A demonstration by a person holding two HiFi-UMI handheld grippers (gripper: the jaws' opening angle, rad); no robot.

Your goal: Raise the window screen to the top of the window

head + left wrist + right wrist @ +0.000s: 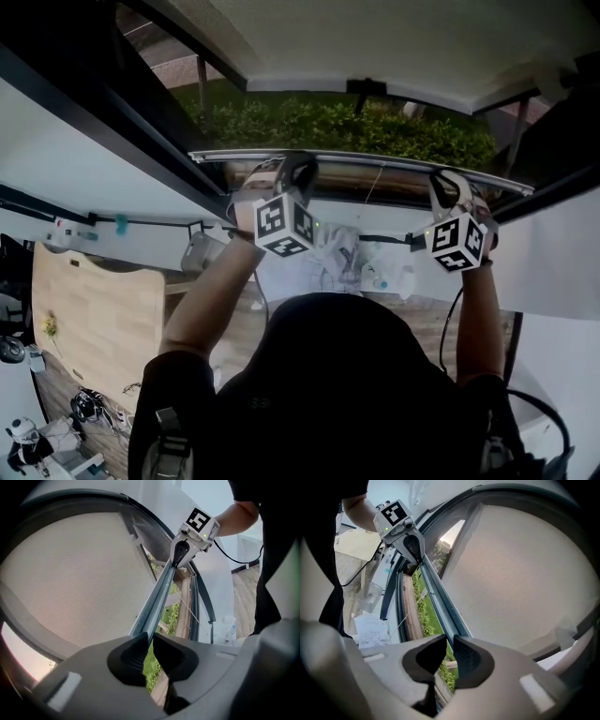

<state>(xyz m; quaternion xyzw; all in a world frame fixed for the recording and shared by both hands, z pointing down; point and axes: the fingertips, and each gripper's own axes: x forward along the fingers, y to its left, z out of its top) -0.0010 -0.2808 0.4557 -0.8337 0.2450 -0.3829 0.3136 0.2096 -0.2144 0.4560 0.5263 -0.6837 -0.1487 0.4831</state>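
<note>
The window screen is a pale mesh (70,573) with a grey metal bottom bar (366,159) running across the open window. My left gripper (284,169) is shut on the bar near its left end, its jaws pinching the bar's edge (157,602). My right gripper (452,180) is shut on the same bar (436,597) near its right end. In the left gripper view the right gripper (180,555) shows at the bar's far end, and in the right gripper view the left gripper (412,545) does likewise. The mesh (520,569) stretches above the bar.
A green hedge (347,127) and grass lie outside below the bar. Black window frame members (94,122) slant at both sides. Crumpled white paper and bags (337,258) lie under the sill, and a wooden tabletop (94,309) stands at the left.
</note>
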